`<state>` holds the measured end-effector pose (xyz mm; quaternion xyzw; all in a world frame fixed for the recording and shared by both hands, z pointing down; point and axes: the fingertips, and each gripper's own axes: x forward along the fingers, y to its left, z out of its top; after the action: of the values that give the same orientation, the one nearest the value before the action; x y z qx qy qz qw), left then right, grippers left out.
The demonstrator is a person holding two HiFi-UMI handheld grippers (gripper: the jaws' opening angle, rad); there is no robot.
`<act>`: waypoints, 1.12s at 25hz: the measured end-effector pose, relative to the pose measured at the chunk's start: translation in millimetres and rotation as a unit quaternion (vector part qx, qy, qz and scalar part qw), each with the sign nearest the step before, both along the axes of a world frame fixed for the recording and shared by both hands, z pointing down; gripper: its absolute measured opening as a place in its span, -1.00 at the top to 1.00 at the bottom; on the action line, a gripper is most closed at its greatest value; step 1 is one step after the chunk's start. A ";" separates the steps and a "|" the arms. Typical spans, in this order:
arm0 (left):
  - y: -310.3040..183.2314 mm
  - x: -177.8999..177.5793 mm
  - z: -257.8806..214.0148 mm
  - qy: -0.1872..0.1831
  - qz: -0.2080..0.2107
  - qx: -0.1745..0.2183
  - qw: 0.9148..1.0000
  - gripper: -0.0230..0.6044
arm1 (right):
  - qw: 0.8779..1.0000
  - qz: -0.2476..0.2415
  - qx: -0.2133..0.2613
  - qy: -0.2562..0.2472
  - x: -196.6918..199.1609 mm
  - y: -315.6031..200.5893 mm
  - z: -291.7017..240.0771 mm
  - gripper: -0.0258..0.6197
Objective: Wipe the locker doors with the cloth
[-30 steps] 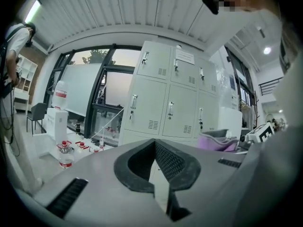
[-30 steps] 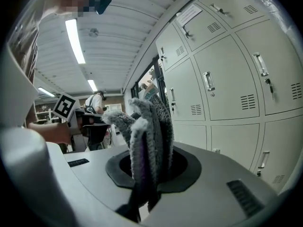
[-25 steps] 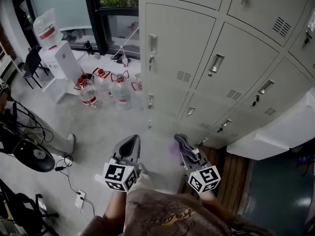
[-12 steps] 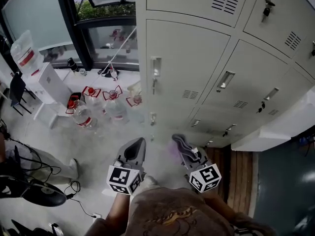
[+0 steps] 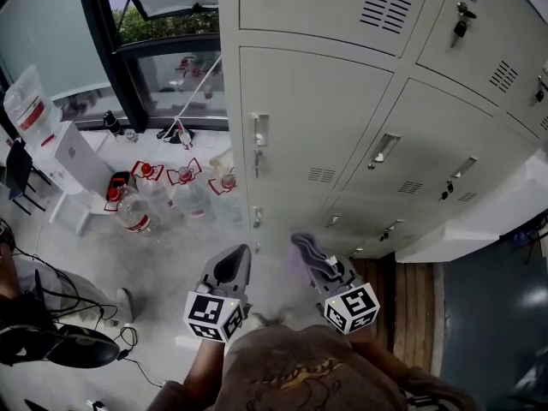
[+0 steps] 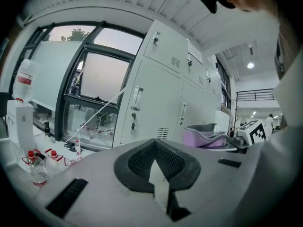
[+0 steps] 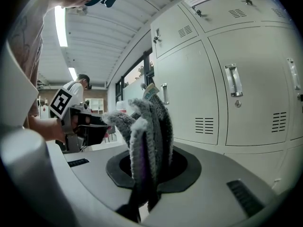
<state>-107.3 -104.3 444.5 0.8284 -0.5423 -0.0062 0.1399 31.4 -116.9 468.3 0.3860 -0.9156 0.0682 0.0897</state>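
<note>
In front of the locker doors, the right gripper clamps the bunched cloth, which wiping friction could tug free; the left gripper sits closed, empty.

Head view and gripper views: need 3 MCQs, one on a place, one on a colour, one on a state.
1. The water bottles stand:
A on a shelf
B on the floor by the window
C on a cart

2. The cloth is:
A grey and purple
B red
C yellow

3. The right gripper is:
A open and empty
B shut on a bottle
C shut on the cloth

Key: B, the head view shows them grouped on the floor; A, both gripper views show those colours; C, its own view shows the cloth pinched between the jaws.
</note>
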 end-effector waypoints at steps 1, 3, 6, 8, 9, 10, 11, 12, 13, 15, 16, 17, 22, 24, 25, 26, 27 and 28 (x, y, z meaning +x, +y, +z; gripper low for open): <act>-1.5 1.3 -1.1 0.002 0.000 0.000 1.000 0.93 | 1.000 -0.002 0.002 -0.001 -0.1 -2.7 -2.4 0.76; -4.9 2.9 -4.2 0.002 -0.002 0.003 1.000 0.93 | 1.000 -0.007 0.008 -0.002 -1.6 -7.8 -7.3 0.76; -12.0 5.5 -9.4 -0.002 -0.002 0.013 1.000 0.93 | 1.000 -0.014 0.023 -0.004 -4.2 -18.0 -16.2 0.76; -14.9 8.7 -11.0 -0.004 0.000 0.019 1.000 0.93 | 0.999 -0.020 0.030 -0.007 -5.8 -24.6 -21.9 0.76; -16.1 10.1 -10.9 -0.004 0.000 0.019 1.000 0.93 | 0.999 -0.025 0.034 -0.008 -7.4 -28.3 -24.3 0.76; -17.3 11.3 -10.7 -0.005 0.000 0.020 1.000 0.93 | 0.999 -0.029 0.038 -0.007 -9.5 -32.0 -26.9 0.76; -18.1 12.6 -10.7 -0.004 0.000 0.020 1.000 0.93 | 0.999 -0.035 0.042 -0.005 -11.9 -35.4 -30.0 0.76; -18.3 13.8 -11.1 -0.004 0.000 0.020 1.000 0.93 | 0.998 -0.041 0.047 -0.003 -14.5 -38.2 -33.6 0.76; -18.0 14.7 -11.3 -0.004 0.000 0.021 1.000 0.93 | 0.997 -0.047 0.053 0.000 -17.3 -40.8 -37.5 0.76; -17.8 14.1 -11.2 -0.004 -0.002 0.022 1.000 0.93 | 0.997 -0.052 0.064 0.005 -22.7 -48.1 -45.5 0.76; -18.3 13.1 -11.3 -0.004 -0.003 0.023 1.000 0.93 | 0.997 -0.050 0.067 0.008 -25.4 -53.2 -50.2 0.76; -18.9 12.1 -11.8 -0.004 -0.005 0.023 1.000 0.93 | 0.996 -0.048 0.070 0.009 -28.6 -58.5 -56.3 0.76; -22.8 10.7 -11.8 -0.006 -0.006 0.024 1.000 0.93 | 0.992 -0.070 0.106 0.003 -52.4 -80.1 -97.0 0.76; -23.6 10.8 -10.8 -0.006 -0.005 0.023 1.000 0.93 | 0.989 -0.080 0.126 0.002 -62.8 -87.3 -113.1 0.76; -23.5 11.3 -10.5 -0.006 -0.003 0.023 1.000 0.93 | 0.987 -0.085 0.136 0.001 -67.6 -90.9 -121.6 0.76; -23.4 12.0 -10.3 -0.008 -0.002 0.023 1.000 0.93 | 0.985 -0.088 0.146 0.000 -71.9 -95.0 -130.7 0.76; -23.4 12.5 -10.1 -0.009 0.000 0.023 1.000 0.93 | 0.984 -0.089 0.156 -0.001 -75.7 -99.8 -140.5 0.76; -23.3 12.9 -10.1 -0.010 0.001 0.023 1.000 0.93 | 0.982 -0.087 0.166 -0.003 -79.0 -105.4 -150.8 0.76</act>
<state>-94.5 -127.6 434.4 0.8321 -0.5423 -0.0100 0.1158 -47.6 -222.3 317.6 0.3146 -0.9444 -0.0914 0.0277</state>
